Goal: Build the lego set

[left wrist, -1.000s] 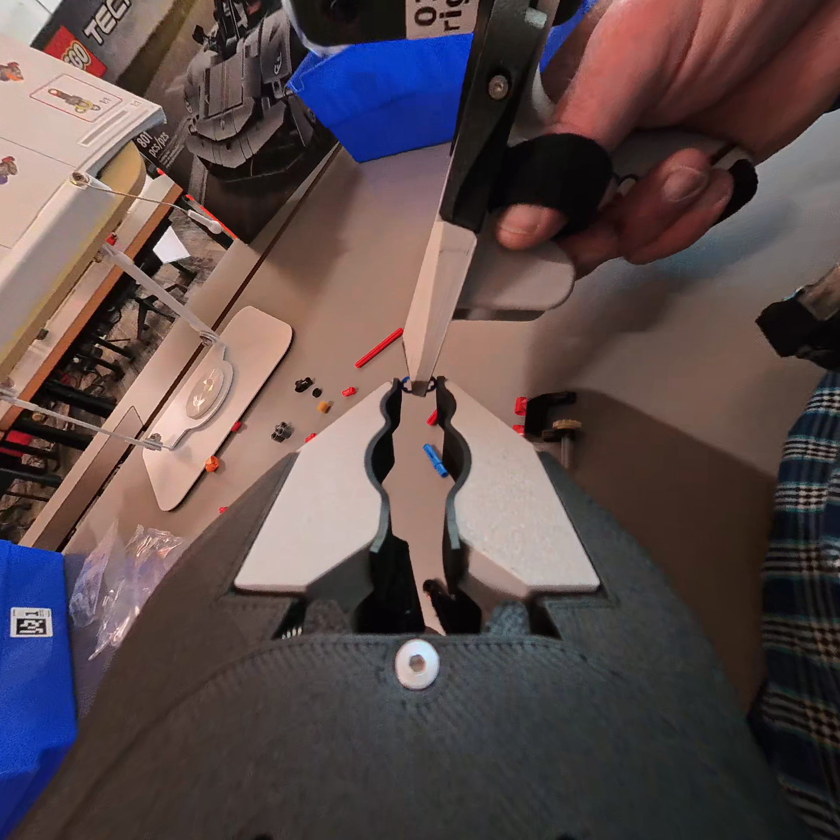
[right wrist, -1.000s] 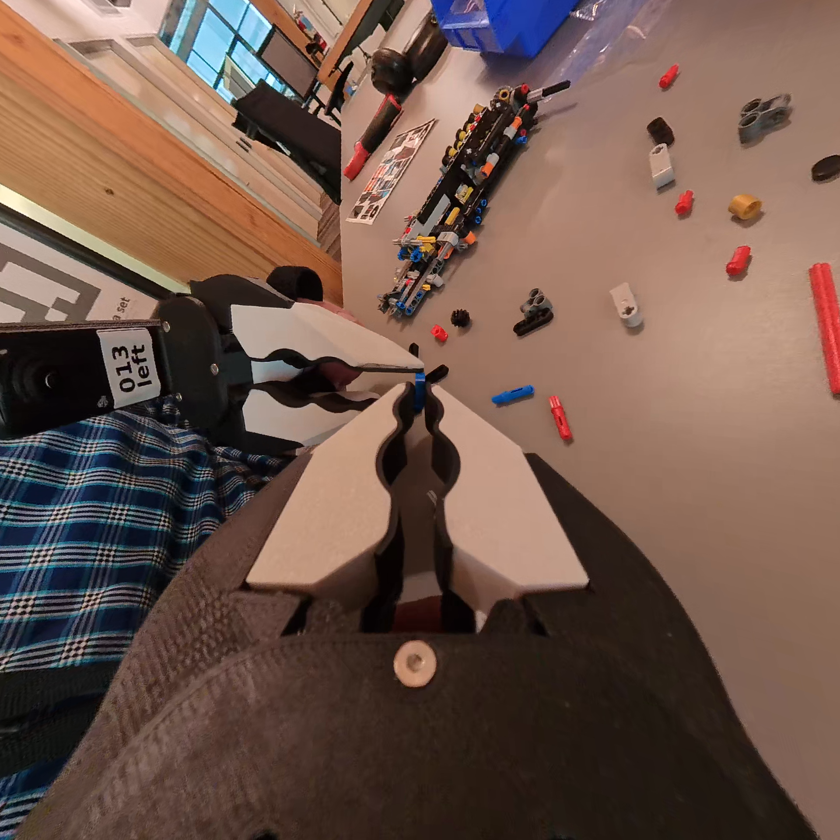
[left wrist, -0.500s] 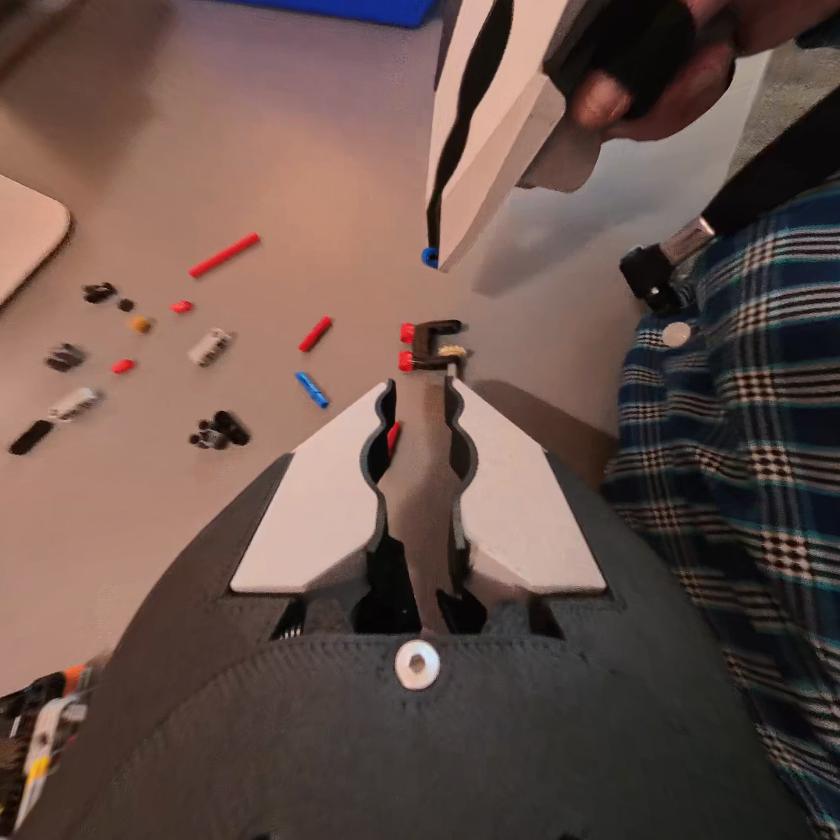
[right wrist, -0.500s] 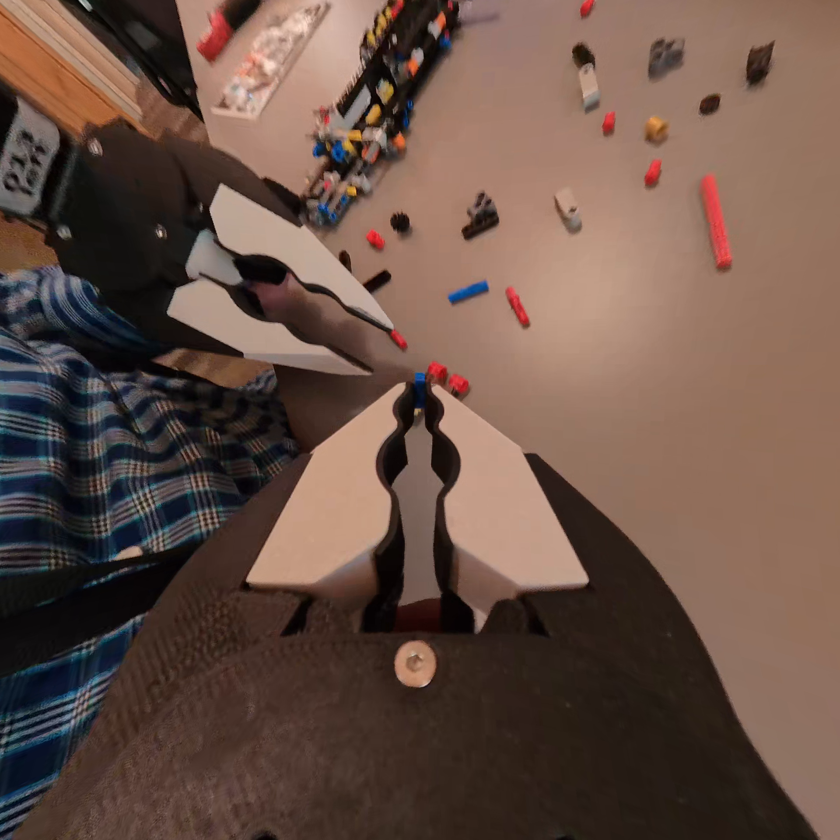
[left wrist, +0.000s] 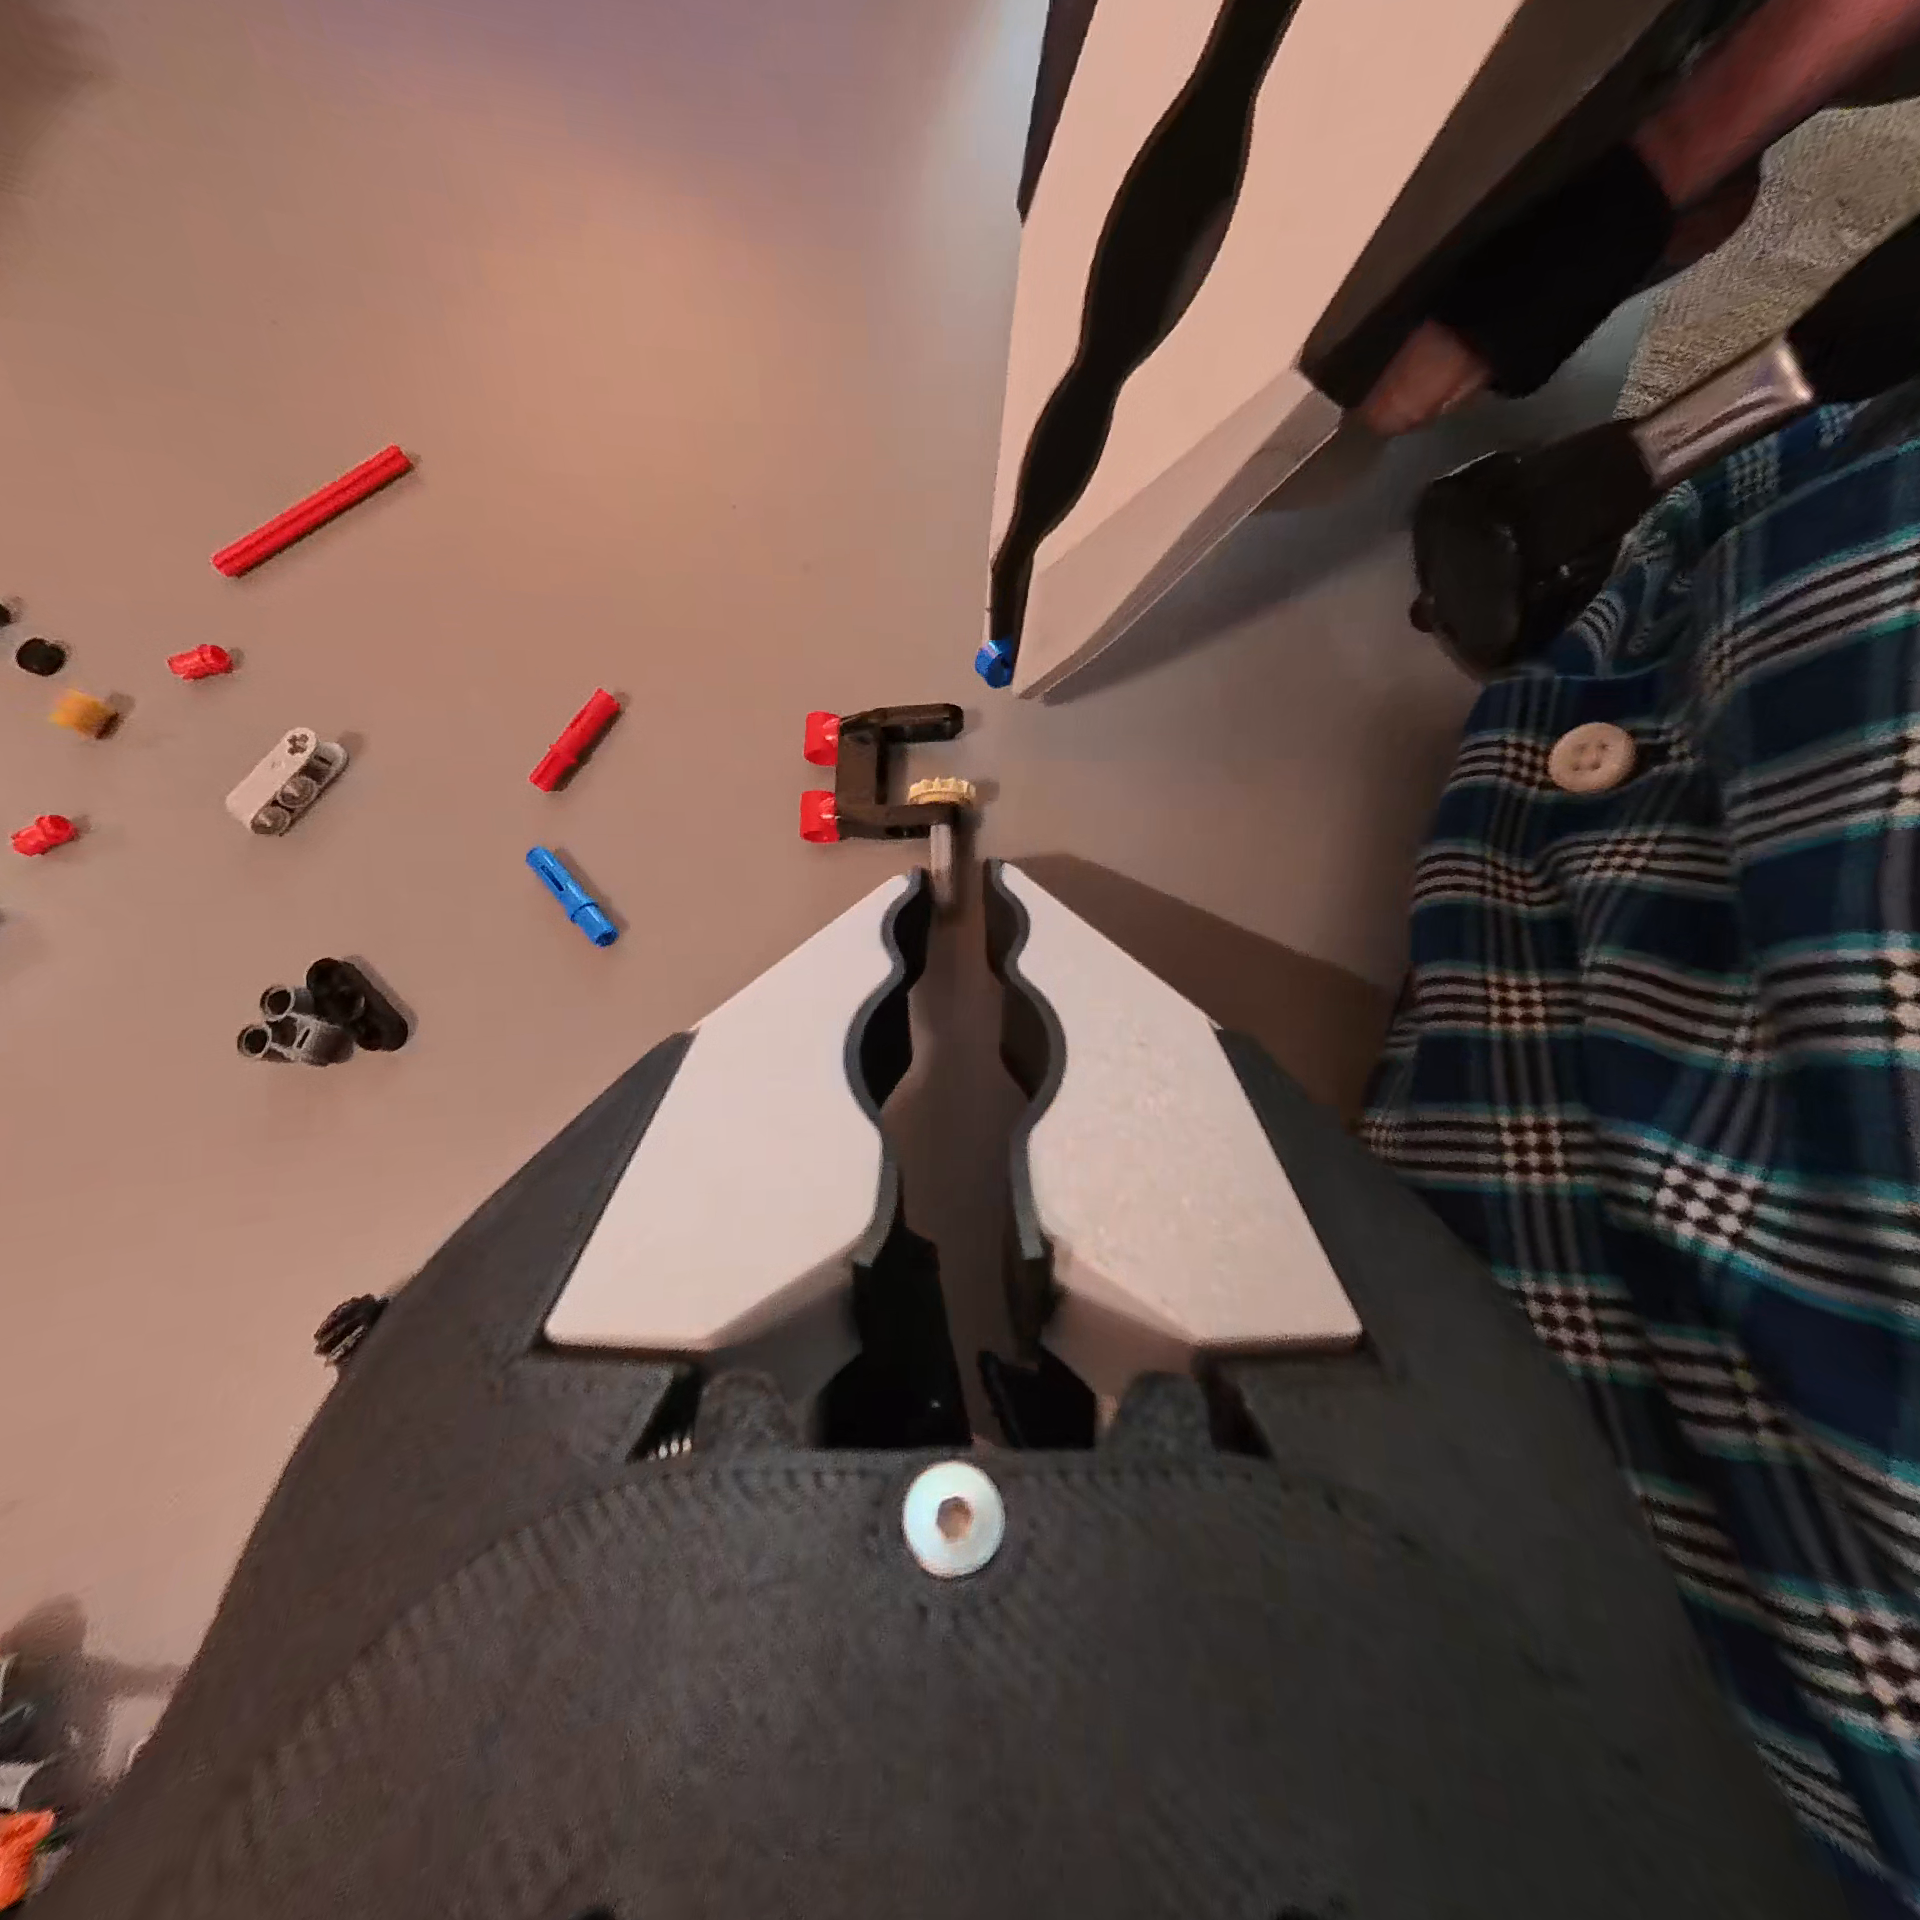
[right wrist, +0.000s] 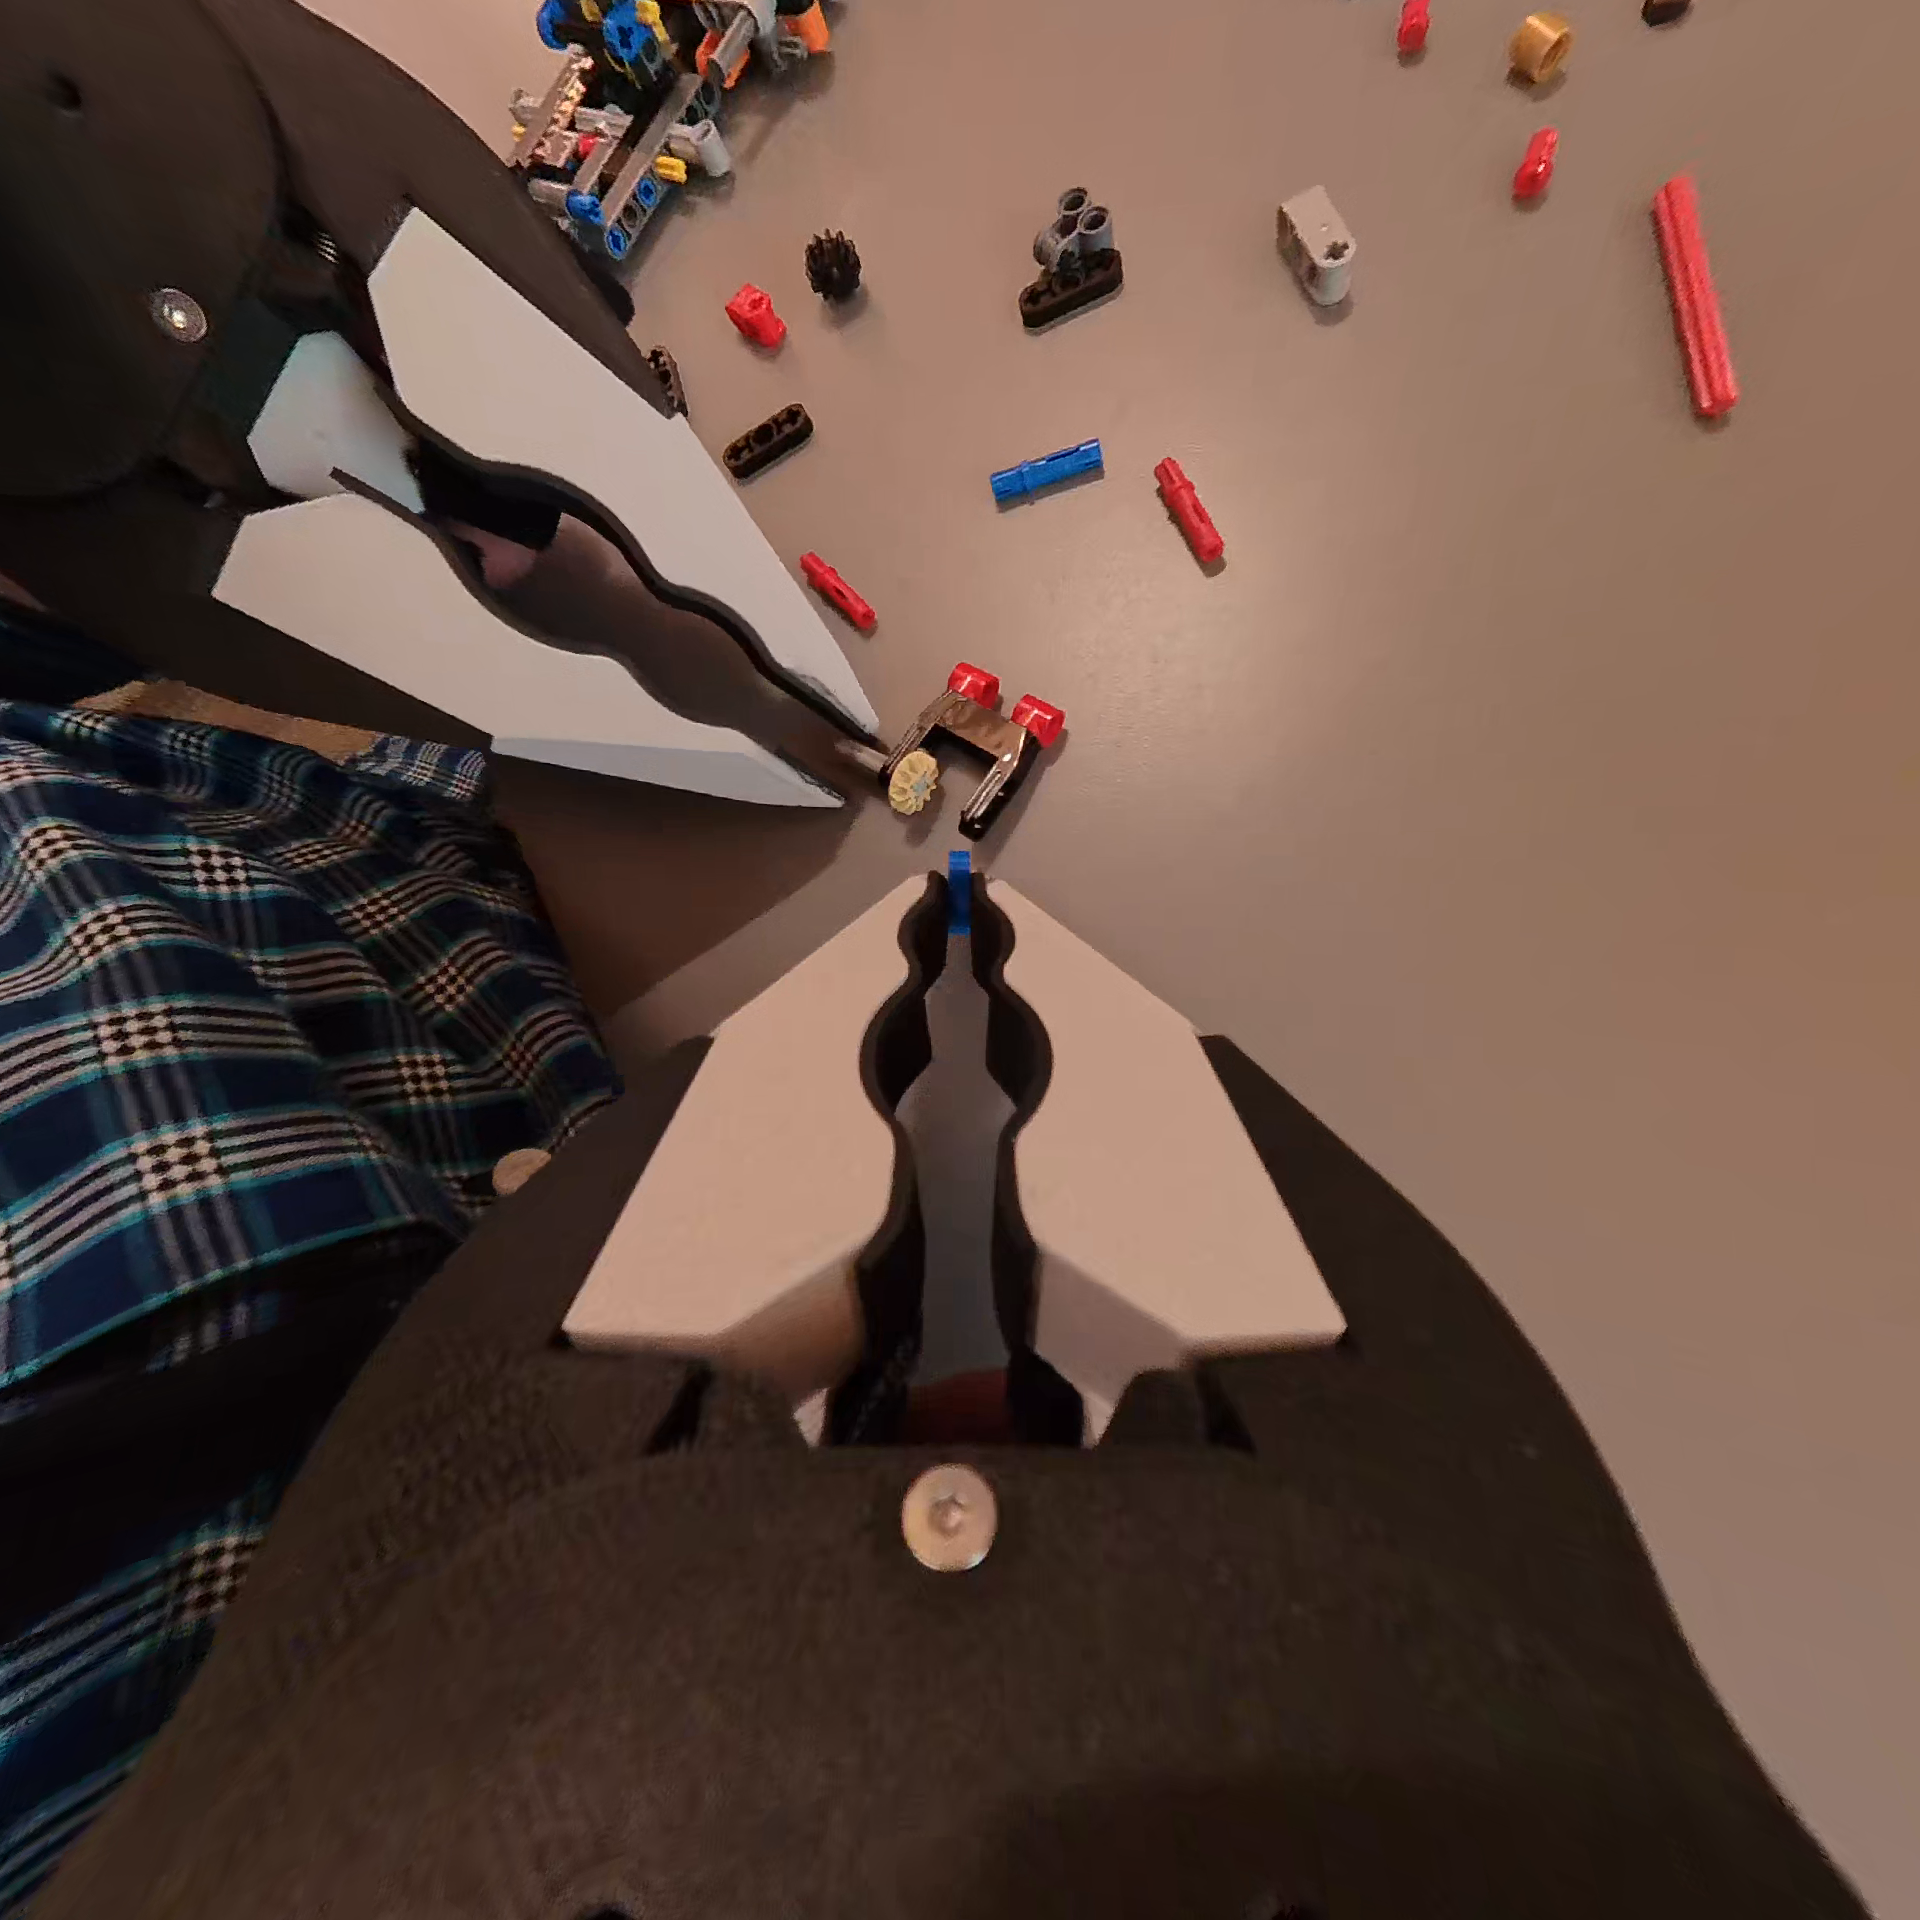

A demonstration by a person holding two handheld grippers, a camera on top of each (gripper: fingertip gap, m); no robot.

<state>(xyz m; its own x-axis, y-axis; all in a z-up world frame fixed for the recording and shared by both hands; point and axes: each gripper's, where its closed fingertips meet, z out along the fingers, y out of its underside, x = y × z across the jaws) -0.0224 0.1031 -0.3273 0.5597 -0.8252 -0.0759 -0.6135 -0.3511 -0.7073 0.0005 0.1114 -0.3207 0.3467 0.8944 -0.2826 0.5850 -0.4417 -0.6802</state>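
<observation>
A small black C-shaped frame (left wrist: 868, 774) with two red pins and a tan gear (left wrist: 940, 792) on a grey axle lies on the grey table (left wrist: 623, 260). My left gripper (left wrist: 951, 878) is open, its jaws a little apart, with the end of the axle between the tips. It also shows in the right wrist view (right wrist: 857, 764). My right gripper (right wrist: 951, 883) is shut on a short blue pin (right wrist: 958, 891), which it holds just short of the frame (right wrist: 977, 732). In the left wrist view the right gripper (left wrist: 1003, 634) hangs just above the frame's open end.
Loose parts lie to the left: a long red axle (left wrist: 312, 509), a blue pin (left wrist: 569, 896), a red pin (left wrist: 574, 738), a grey connector (left wrist: 283, 779) and a black-and-grey connector (left wrist: 322, 1013). A partly built model (right wrist: 644, 114) lies farther off. A person's plaid shirt (left wrist: 1662, 1039) borders the table edge. The tips of both grippers are at nearly the same place.
The grippers parted, and the blue pin stayed in the right one. Both came down to the table and closed in on the black frame, the left at the axle end.
</observation>
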